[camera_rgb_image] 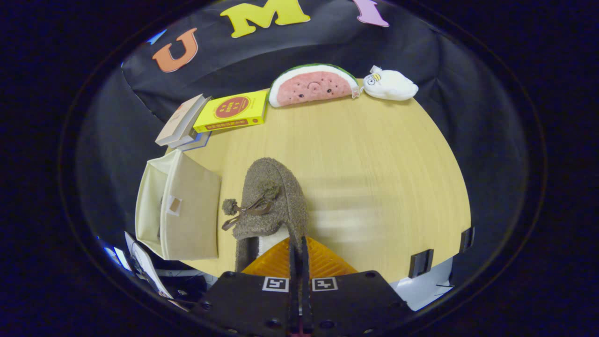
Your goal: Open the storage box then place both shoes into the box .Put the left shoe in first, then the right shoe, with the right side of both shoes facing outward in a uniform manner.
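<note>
1. Between my fingers (pixel 294 252): rim of the brown fuzzy shoe (pixel 271 196), near the heel. My hand-held gripper (pixel 298 248) is pinched nearly closed on it, both fingers pressing the collar edge.
2. Shoe's toe points away from me, bow w/ pompom on top, pale lining visible at the opening. Can't tell if it's resting on the wooden surface (pixel 374 178) or lifted.
3. Storage box (pixel 175 210): beige fabric, just left of the shoe, lying w/ a flap swung open.
4. Beyond the box, at the far left of the surface: stack of books (pixel 185 125) and a yellow book (pixel 232 111) beside it.
5. Far edge: watermelon plush (pixel 312 85), white plush (pixel 390 84) touching its right end. Both well apart from the shoe.
</note>
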A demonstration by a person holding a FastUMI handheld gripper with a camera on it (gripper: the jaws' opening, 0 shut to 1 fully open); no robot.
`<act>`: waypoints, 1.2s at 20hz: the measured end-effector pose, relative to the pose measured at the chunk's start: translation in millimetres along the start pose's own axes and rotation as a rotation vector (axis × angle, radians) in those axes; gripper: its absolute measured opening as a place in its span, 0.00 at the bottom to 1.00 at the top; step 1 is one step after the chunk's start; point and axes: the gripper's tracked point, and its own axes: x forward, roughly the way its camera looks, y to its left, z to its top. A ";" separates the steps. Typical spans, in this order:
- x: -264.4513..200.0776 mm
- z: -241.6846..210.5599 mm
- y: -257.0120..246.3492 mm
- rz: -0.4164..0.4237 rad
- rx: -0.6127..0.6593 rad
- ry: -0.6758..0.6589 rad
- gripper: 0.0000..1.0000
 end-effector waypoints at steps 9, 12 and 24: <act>-41.7 11.8 103.7 0.042 -0.025 -0.095 0.03; -42.4 14.2 146.7 0.070 -0.035 -0.119 0.03; 7.9 12.2 292.7 0.153 -0.089 -0.148 0.03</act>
